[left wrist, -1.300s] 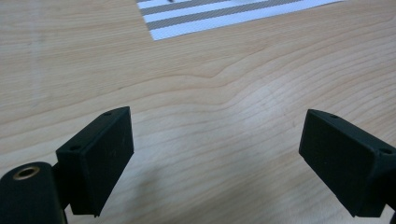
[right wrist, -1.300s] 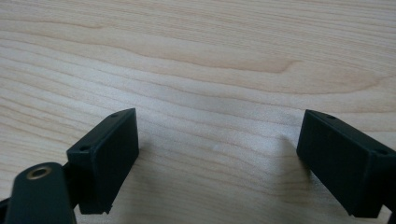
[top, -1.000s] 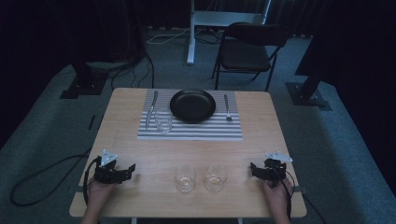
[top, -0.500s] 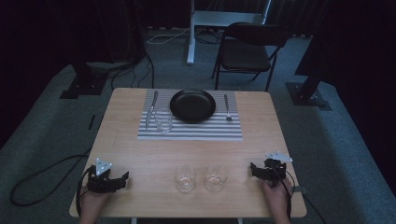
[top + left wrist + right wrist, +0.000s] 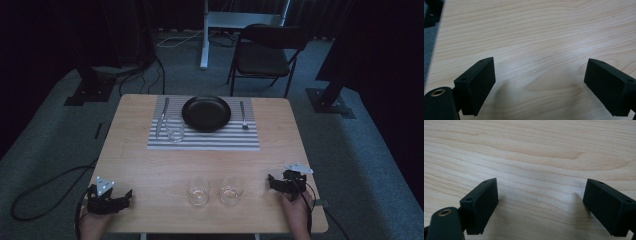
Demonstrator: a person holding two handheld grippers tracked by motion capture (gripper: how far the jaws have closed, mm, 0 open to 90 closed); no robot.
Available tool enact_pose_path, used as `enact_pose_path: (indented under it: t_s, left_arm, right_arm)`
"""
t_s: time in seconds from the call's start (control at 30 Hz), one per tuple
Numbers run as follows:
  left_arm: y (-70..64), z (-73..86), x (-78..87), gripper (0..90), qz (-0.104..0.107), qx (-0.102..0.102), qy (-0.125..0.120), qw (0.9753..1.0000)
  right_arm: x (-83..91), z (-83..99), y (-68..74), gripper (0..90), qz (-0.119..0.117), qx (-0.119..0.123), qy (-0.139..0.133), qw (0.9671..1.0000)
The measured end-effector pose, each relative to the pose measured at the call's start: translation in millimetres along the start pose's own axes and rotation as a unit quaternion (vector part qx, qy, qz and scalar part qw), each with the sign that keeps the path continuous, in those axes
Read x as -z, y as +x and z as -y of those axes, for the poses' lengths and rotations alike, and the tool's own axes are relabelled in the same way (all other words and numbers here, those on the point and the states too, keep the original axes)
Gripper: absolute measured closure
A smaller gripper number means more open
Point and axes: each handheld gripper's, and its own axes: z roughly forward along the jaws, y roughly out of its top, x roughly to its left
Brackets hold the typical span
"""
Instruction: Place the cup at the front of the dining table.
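Left gripper (image 5: 125,196) pulled back toward table corner, both grippers' fingers spread wide, two clear empty glasses (image 5: 198,191) between.

A black plate (image 5: 206,113) is sitting on a grey-and-white striped placemat (image 5: 203,140) at twelve o'clock. The light wood-grain table (image 5: 150,170) is carrying clear glasses (image 5: 198,192), and both black grippers (image 5: 125,197) are showing grey plates.

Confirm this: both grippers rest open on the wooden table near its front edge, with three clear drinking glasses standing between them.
Not quite. The high view shows two clear drinking glasses between the left gripper and the right gripper, not three. A third clear glass stands farther back on the striped placemat. The rest holds: both grippers rest open on the wooden table near its front edge.
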Motion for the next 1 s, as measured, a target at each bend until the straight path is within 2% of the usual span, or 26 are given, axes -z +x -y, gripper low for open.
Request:
enact_pose_path:
  t_s: [0.03,0.07,0.33,0.43,0.53,0.6,0.63,0.7,0.87,1.0]
  left_arm:
    - [2.5,2.9,3.4,10.6,0.007,0.016,-0.005,0.9998]
    - [3.2,4.0,5.3,10.6,0.01,0.023,-0.008,0.9997]
    - [6.8,12.0,13.6,10.6,-0.004,0.027,-0.007,0.9996]
    - [11.9,16.0,18.9,10.6,-0.027,0.038,-0.014,0.9988]
    - [14.7,16.0,22.2,10.6,-0.038,0.047,-0.026,0.9978]
    - [14.8,16.1,21.8,10.6,-0.042,0.047,-0.025,0.9977]
    - [14.3,16.4,18.7,10.6,-0.063,0.036,-0.014,0.9973]
    - [14.2,16.7,17.1,10.6,-0.078,0.034,-0.009,0.9964]
    - [18.8,16.9,19.4,10.6,-0.084,0.047,-0.018,0.9952]
    - [26.6,19.4,21.8,10.6,-0.085,0.072,-0.02,0.9936]
  right_arm:
    - [0.0,0.0,0.0,12.3,0.0,0.0,0.0,1.0]
    - [0.0,0.0,0.0,12.3,0.0,0.0,0.0,1.0]
    - [0.0,0.0,0.1,12.3,0.0,0.0,0.0,1.0]
    - [0.0,0.0,0.0,12.3,0.0,0.0,0.0,1.0]
    - [0.0,-0.1,0.1,12.3,0.0,-0.001,0.0,1.0]
    - [0.0,0.0,0.1,12.3,0.0,0.0,0.0,1.0]
    - [0.0,-0.1,0.1,12.3,0.0,0.0,0.0,1.0]
    - [0.0,-0.1,0.1,12.2,0.0,0.0,0.0,1.0]
    - [0.0,-0.1,0.1,12.2,0.0,0.0,0.0,1.0]
    - [0.0,-0.1,0.0,12.3,0.0,0.0,0.0,1.0]
